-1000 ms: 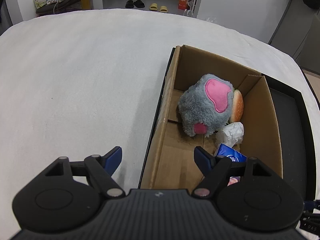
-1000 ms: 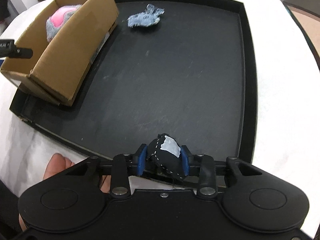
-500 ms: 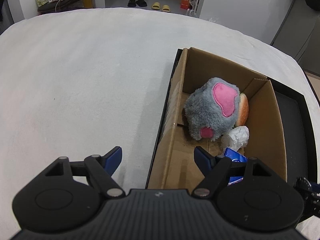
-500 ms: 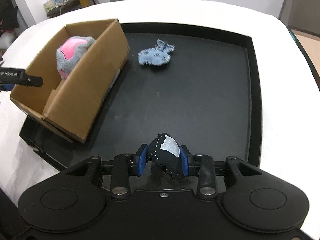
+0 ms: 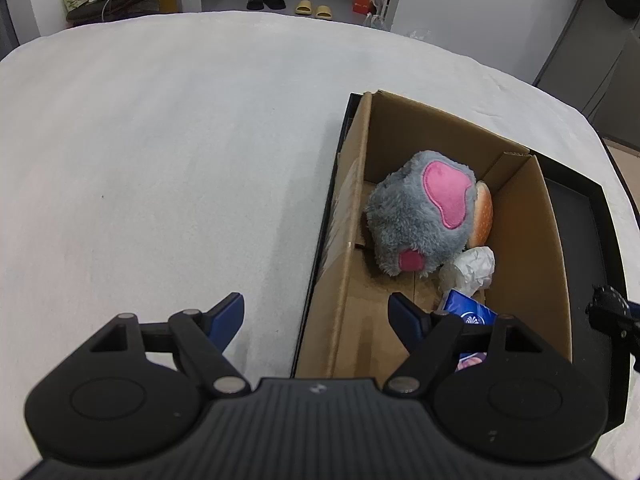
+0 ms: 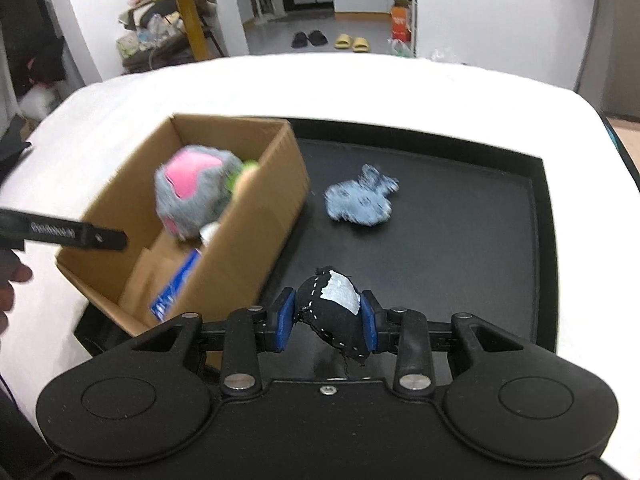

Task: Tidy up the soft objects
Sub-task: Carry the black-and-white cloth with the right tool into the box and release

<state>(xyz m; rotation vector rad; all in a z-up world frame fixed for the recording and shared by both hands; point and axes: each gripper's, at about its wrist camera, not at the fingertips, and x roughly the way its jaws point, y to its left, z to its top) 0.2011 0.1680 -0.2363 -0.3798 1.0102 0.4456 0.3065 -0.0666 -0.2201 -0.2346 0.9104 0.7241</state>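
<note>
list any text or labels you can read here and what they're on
None reads clearly.
Blue packet in the cardboard box: white emblem, lettering too small to read.
Left gripper, side of its finger: white print, blurred.
Orange carton on the far floor: markings too small.

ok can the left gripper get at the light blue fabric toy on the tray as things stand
Probably not directly: the cardboard box stands between the left gripper and the light blue fabric toy, though its jaws are open and empty.

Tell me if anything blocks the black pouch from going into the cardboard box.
Nothing visible does. The right tongs hold the black pouch beside the cardboard box, whose near end has bare floor; only its side wall must be cleared.
</note>
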